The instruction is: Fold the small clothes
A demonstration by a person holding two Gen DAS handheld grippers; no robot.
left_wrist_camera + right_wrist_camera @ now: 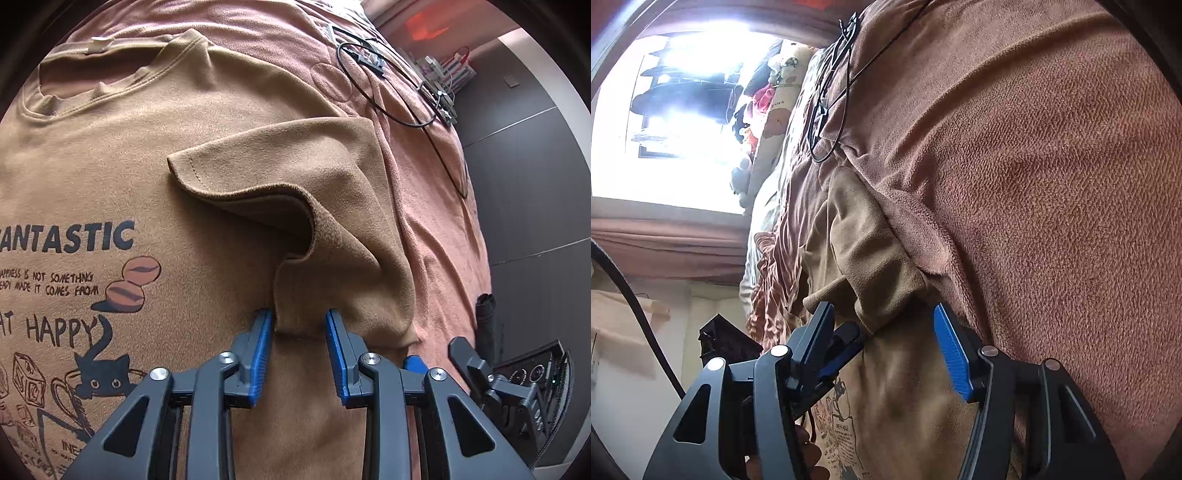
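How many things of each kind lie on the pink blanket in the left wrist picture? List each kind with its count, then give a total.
T-shirt: 1
Black cable: 1
Small black device on that cable: 1
Total: 3

The left claw and the pink blanket itself are not counted.

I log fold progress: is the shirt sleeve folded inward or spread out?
Folded inward: the sleeve lies over the shirt front, its hem turned toward the print.
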